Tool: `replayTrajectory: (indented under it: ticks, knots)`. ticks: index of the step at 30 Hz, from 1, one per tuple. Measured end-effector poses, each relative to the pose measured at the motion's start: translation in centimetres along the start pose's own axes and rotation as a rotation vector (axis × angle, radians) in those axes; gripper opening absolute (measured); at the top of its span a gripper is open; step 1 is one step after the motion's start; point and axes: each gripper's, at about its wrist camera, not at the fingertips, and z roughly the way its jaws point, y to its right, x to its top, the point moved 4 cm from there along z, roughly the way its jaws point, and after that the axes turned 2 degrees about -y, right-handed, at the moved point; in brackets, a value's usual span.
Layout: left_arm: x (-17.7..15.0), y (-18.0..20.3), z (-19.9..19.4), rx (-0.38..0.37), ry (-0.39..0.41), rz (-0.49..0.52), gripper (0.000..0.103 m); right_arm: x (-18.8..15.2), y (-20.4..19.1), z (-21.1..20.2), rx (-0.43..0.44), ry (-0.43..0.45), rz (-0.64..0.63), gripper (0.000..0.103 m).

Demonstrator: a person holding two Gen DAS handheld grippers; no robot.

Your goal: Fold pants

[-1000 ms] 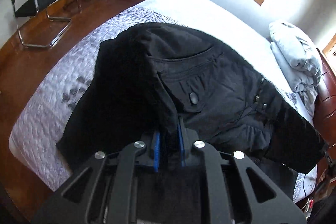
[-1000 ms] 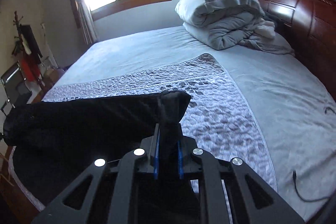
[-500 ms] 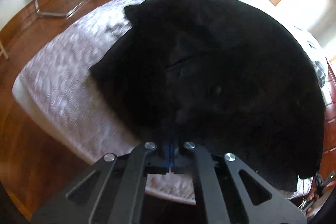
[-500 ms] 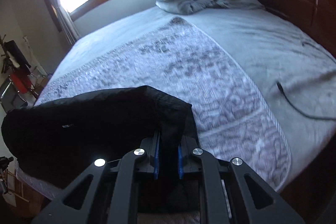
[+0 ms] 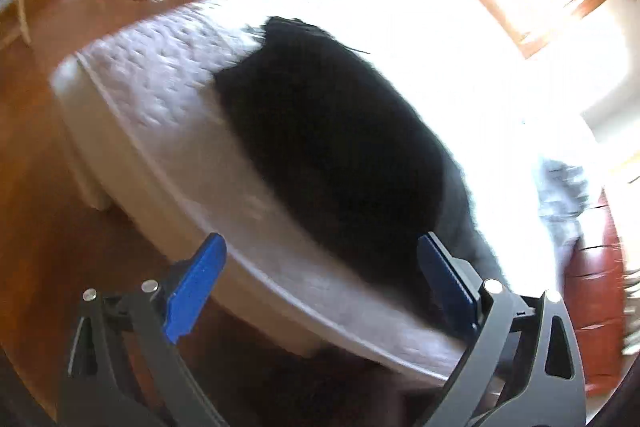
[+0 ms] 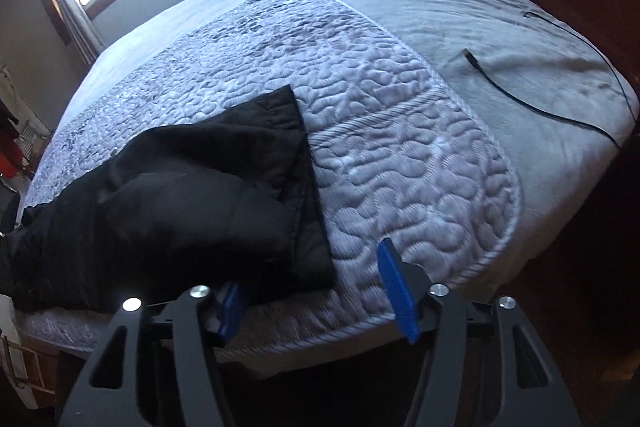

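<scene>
Pants (image 6: 168,203) lie on my quilted bed (image 6: 400,147); cable (image 6: 532,99) at 2 o'clock; left gripper (image 5: 320,287) and right gripper (image 6: 316,291) both opening, nothing pinched.

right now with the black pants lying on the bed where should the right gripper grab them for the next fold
Probably the near right corner of the pants, coming in from the foot edge of the bed. There the folded layers end in a flat hemmed corner on the quilt, beside the right gripper, whose jaws are opening with no cloth between them.
</scene>
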Motion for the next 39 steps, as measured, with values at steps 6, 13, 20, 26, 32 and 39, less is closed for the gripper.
replayTrajectory:
  ticks: [6, 13, 20, 26, 32, 39]
  knots:
    - [0.3, 1.0, 0.1, -0.178, -0.008, -0.116, 0.097, -1.0, 0.1, -2.0, -0.079, 0.001, -0.034, 0.064]
    - [7.0, 1.6, 4.4, -0.069, -0.04, -0.231, 0.098, -1.4, 1.9, -2.4, -0.108, -0.023, 0.016, 0.071]
    - [8.7, -1.4, 12.3, -0.111, -0.29, -0.529, 0.062, -2.5, 3.8, -4.4, -0.097, -0.001, 0.099, 0.076]
    - [11.8, 2.7, 11.1, -0.125, -0.193, -0.383, 0.019, -2.7, 3.1, -4.3, -0.083, 0.002, 0.104, 0.075]
    - [12.6, 9.7, 4.4, -0.1, 0.039, 0.085, 0.011, -2.0, 0.8, -3.8, -0.052, 0.014, 0.074, 0.075]
    - [7.6, 0.6, 10.4, 0.254, -0.069, 0.154, 0.038, -1.5, -0.9, -3.7, 0.011, 0.02, 0.077, 0.075]
